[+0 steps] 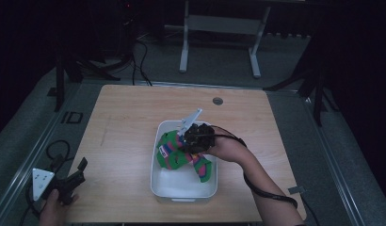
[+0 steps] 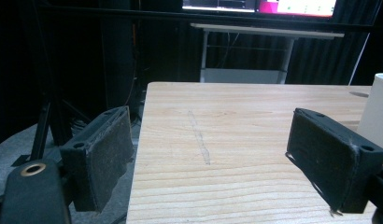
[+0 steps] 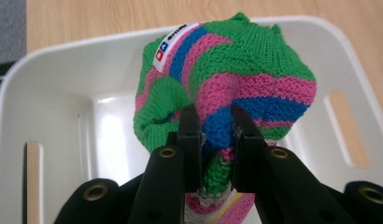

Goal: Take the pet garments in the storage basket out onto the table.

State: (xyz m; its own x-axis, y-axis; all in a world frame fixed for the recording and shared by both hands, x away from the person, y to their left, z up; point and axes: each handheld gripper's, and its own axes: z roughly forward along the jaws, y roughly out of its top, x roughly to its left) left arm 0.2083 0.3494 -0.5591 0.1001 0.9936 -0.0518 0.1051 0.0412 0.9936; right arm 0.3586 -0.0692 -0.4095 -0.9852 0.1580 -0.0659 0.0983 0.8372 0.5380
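Pinching a fold of the striped knitted sock, the right gripper holds it above the white bin; the sock's lower end is hidden behind the jaws; in the high view the gripper body covers part of it; left gripper gapes wide at the tabletop edge, nothing between the pads.

The high view looks forward and down from above the near edge, taking in the whole wooden table with the white bin at about 5 o'clock from its centre. The left gripper view sits low, facing across the tabletop. The right gripper view looks closely down into that bin
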